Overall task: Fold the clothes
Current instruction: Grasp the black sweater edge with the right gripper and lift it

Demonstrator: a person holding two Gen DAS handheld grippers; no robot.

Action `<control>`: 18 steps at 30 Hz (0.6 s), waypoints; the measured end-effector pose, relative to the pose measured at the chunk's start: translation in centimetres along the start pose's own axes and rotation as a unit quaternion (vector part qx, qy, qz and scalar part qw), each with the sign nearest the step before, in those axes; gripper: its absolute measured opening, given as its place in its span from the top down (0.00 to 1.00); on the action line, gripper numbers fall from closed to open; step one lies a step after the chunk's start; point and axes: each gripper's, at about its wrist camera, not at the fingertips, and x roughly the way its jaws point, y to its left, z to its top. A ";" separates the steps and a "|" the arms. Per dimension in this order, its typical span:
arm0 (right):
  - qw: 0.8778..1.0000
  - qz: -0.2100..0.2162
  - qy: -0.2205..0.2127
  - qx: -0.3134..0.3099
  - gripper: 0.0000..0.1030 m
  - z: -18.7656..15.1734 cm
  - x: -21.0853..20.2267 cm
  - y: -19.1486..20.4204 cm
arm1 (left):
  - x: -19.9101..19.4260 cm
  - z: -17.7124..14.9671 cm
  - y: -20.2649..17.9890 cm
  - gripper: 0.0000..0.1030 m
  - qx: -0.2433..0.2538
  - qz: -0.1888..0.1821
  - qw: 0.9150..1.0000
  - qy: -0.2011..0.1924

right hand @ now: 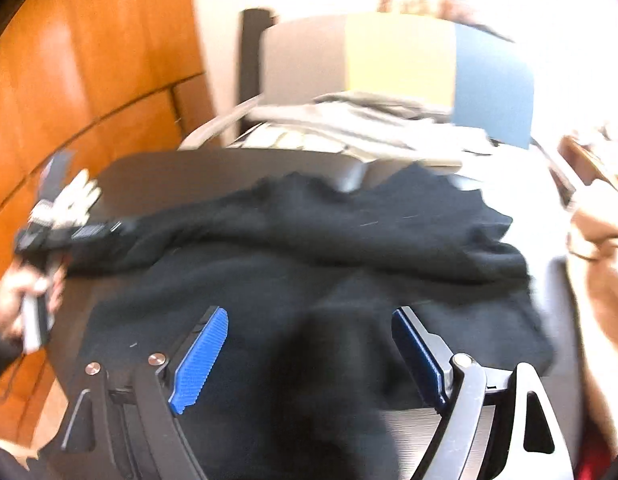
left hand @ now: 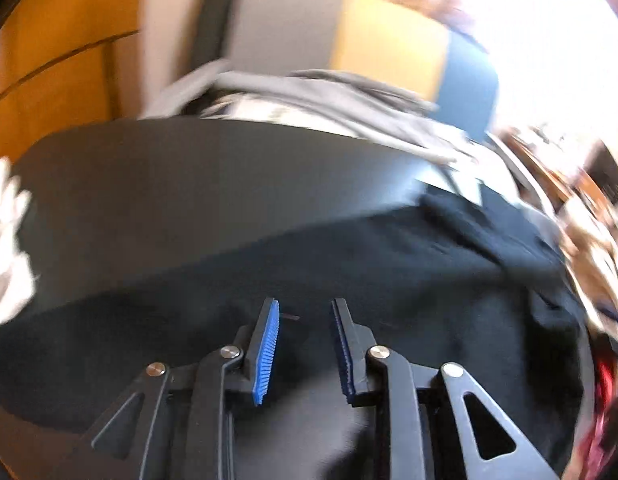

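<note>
A black garment (right hand: 329,240) lies spread on a dark round table (right hand: 213,168). In the right wrist view my right gripper (right hand: 309,320) is open just above the garment's near part. At the left of that view my left gripper (right hand: 109,230) is by the end of a stretched sleeve; blur hides its jaws there. In the left wrist view my left gripper (left hand: 305,310) hovers low over the black garment (left hand: 389,272) with its blue pads (left hand: 269,344) apart and nothing between them. Both views are motion blurred.
A pile of grey and white clothes (right hand: 361,120) lies past the table's far edge, in front of a chair with a grey, yellow and blue back (right hand: 397,56). Orange wooden panels (right hand: 89,60) stand at the left. A white glove (right hand: 75,198) lies at the table's left rim.
</note>
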 end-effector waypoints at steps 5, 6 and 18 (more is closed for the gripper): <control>0.999 -0.021 0.002 0.043 0.17 1.3 -0.3 -5.0 | 0.8 -1.8 -7.9 0.73 0.114 -0.046 0.992 0.025; 0.998 -0.016 0.013 0.053 0.17 1.7 0.5 -5.7 | 0.9 -2.5 -8.7 0.73 0.119 -0.052 0.991 0.032; 0.998 0.025 0.051 -0.035 0.26 11.3 9.2 -0.8 | 1.4 -6.1 -10.2 0.71 0.106 -0.072 0.992 0.022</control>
